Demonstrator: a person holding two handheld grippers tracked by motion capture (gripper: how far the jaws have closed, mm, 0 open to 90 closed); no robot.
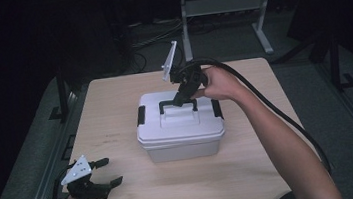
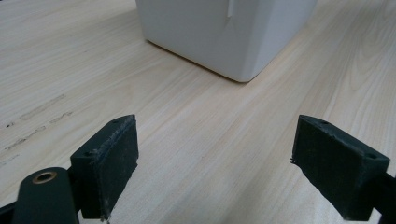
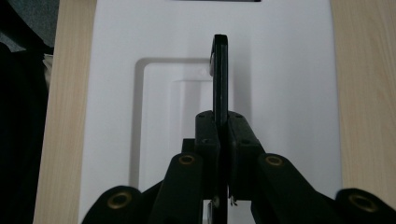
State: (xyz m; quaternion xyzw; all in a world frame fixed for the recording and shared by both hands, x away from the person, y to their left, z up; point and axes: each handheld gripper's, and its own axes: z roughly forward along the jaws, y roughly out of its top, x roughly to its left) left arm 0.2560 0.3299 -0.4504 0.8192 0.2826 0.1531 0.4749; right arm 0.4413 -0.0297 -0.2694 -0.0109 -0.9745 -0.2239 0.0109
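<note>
At mid-table, the right gripper (image 1: 182,96) has its jaws pinching the black handle (image 3: 220,74) of the white box (image 1: 180,129). Near left, the left gripper (image 1: 106,172) rests with jaws spread. If lifted, the thin handle could slip from the pads, dropping the box.

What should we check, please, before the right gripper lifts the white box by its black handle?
1. Right gripper shut on the handle: ok; the jaws clamp the bar from both sides.
2. Handle raised off the lid: ok; it stands upright above the recess.
3. Side latches fastened: cannot tell; both black latches lie against the box's ends, but whether they are locked isn't visible.
4. Left gripper out of the way: ok; it is open and empty at the table's near left corner, apart from the white box.
5. Table around the box free of other things: ok.
6. Grip centred on the handle: cannot tell.
</note>
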